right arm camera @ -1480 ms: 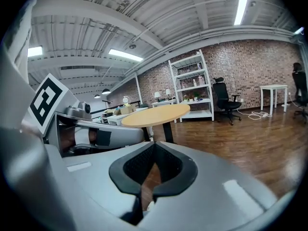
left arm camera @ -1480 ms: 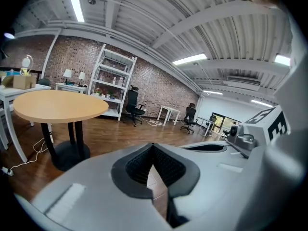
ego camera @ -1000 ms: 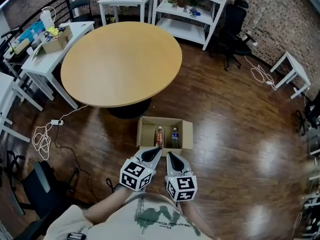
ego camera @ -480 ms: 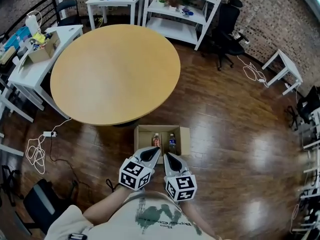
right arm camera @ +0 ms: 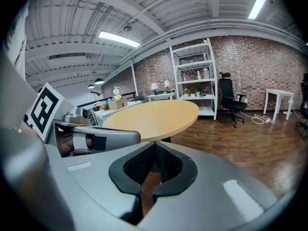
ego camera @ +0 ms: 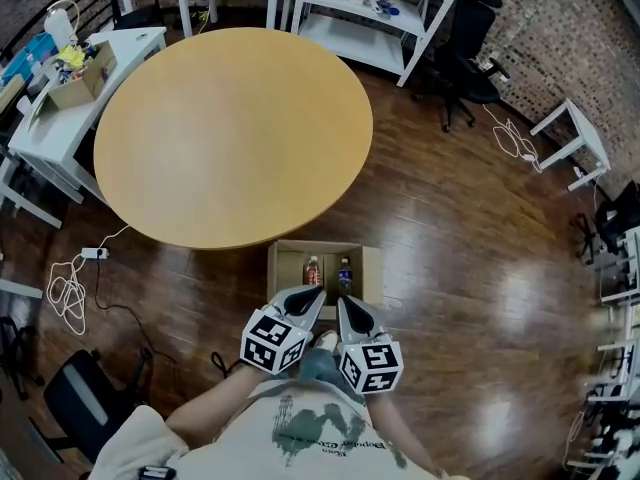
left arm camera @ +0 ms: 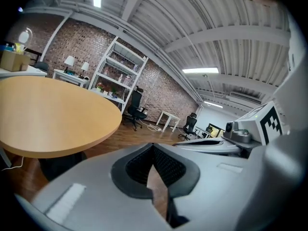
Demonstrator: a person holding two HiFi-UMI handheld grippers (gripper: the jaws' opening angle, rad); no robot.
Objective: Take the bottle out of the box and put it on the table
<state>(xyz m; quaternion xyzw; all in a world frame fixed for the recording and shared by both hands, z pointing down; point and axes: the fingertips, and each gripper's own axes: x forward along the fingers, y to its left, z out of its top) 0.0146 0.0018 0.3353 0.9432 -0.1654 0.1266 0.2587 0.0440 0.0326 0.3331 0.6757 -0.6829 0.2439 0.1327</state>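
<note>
An open cardboard box [ego camera: 285,267] stands on the wood floor just in front of the round wooden table [ego camera: 230,118]. Two bottles stand upright in it, one with a red label [ego camera: 313,270] and one with a blue label [ego camera: 344,273]. My left gripper [ego camera: 313,294] and right gripper [ego camera: 345,304] hang side by side over the box's near edge, both shut and empty. In the left gripper view the jaws [left arm camera: 153,146] meet at the tips, with the table [left arm camera: 48,109] ahead on the left. The right gripper [right arm camera: 154,144] looks shut too, facing the table [right arm camera: 154,117].
A white shelf unit [ego camera: 385,8] and a black office chair [ego camera: 465,58] stand beyond the table. White desks with a small carton [ego camera: 80,78] are at the left. Cables [ego camera: 70,288] lie on the floor at the left, near another black chair [ego camera: 70,398].
The view has moved forward: the box and table have come nearer. Both grippers, still shut, have gone from short of the box to over its near edge.
</note>
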